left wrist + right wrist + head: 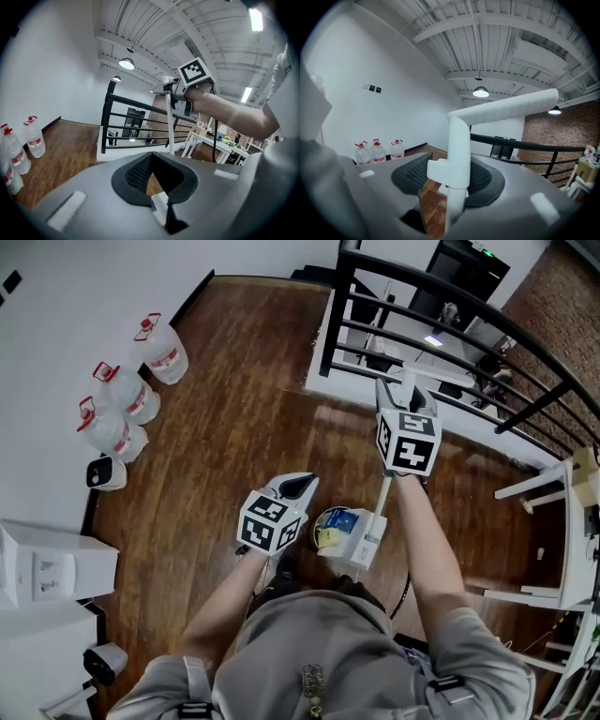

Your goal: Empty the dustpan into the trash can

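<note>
right tongs (450, 182) grip dustpan handle (458, 136) | railing (337, 315) ahead | water jugs (127, 395) left

Three water jugs (131, 395) with red caps stand in a row against the white wall (75, 296), well left of the left gripper (298, 486). A black railing (450, 329) crosses just beyond the right gripper (397, 390). A white table (570, 531) stands to that gripper's right on the wooden floor (234, 381).

Wood floor (244, 409); white wall (66, 296), three water jugs (122, 395) beside it; black railing (450, 343); brick wall (553, 136); lit pendant lamp (481, 91); white table (572, 521).
</note>
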{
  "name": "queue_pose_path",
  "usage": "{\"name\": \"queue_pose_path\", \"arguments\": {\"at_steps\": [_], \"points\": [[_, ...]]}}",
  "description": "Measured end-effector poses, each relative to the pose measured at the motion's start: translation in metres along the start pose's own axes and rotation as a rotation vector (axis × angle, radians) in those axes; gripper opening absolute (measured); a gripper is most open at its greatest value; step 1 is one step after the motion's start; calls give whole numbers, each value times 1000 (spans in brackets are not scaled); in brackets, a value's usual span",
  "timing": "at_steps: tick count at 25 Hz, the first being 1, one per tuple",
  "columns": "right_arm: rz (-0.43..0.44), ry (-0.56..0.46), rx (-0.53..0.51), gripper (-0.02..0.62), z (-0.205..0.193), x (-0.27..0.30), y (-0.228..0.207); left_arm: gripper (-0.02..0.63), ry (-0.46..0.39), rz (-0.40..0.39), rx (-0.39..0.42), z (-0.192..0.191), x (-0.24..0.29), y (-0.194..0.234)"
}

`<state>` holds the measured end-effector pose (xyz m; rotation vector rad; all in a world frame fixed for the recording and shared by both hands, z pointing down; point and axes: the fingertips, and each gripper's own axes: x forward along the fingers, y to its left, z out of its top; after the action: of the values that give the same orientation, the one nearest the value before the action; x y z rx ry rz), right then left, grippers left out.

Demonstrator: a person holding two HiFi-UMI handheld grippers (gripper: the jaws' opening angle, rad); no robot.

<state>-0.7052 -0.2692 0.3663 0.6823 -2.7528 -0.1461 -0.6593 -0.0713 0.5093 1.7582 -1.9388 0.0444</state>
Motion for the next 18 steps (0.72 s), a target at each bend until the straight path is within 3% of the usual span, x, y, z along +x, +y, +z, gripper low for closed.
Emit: {"name": "queue_pose_path", "arguments": {"at_steps": [12, 18], "points": [[-193, 42, 11, 198, -7, -67, -32, 5, 23, -195, 68, 2, 22, -46], [-221, 40, -3, 198, -2, -82, -30, 5, 13, -223, 64, 1, 17, -54]]}}
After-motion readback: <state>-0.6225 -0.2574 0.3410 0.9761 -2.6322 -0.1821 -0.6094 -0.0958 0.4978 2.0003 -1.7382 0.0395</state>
